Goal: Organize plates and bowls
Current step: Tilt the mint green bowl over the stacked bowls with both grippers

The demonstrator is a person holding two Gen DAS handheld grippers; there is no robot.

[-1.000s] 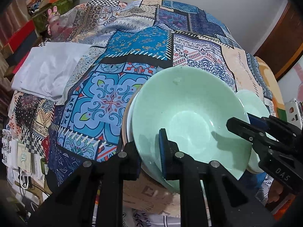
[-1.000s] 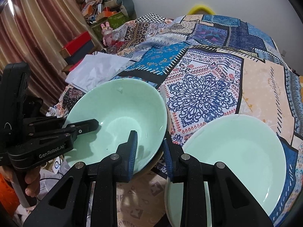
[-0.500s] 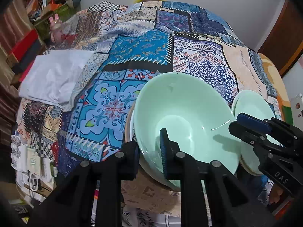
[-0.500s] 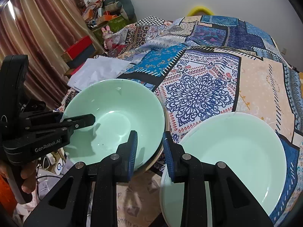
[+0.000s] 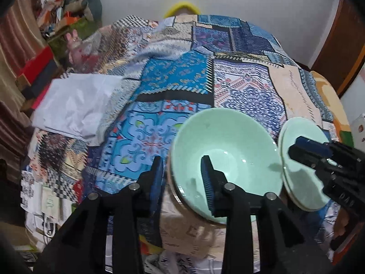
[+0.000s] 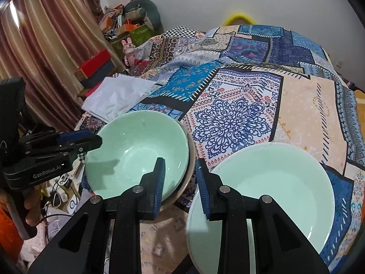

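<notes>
A pale green bowl point(image 5: 228, 150) point(image 6: 136, 150) sits nested on a stack of other dishes, whose beige rim point(image 6: 191, 159) shows beneath it, at the near edge of the bed. My left gripper point(image 5: 182, 178) point(image 6: 91, 139) straddles the bowl's near rim. Its jaws are opening and the blue pads point(image 5: 206, 180) stand clear of the rim. To the right lie stacked pale green plates point(image 6: 269, 182) point(image 5: 301, 132). My right gripper point(image 6: 180, 180) point(image 5: 296, 148) hovers over the gap between bowl and plates, slightly open, nothing between its fingers.
A patchwork quilt point(image 6: 232, 118) covers the bed. White folded cloth point(image 5: 75, 105) lies at the left edge. Boxes and clutter point(image 6: 95, 66) stand by the curtain beyond. A hand point(image 6: 29, 212) holds the left gripper's handle. Cables and papers lie on the floor at lower left.
The left gripper's jaws have spread apart off the bowl's rim and the gripper has lifted a little. The bowl stays on its stack. The right gripper has hardly moved.
</notes>
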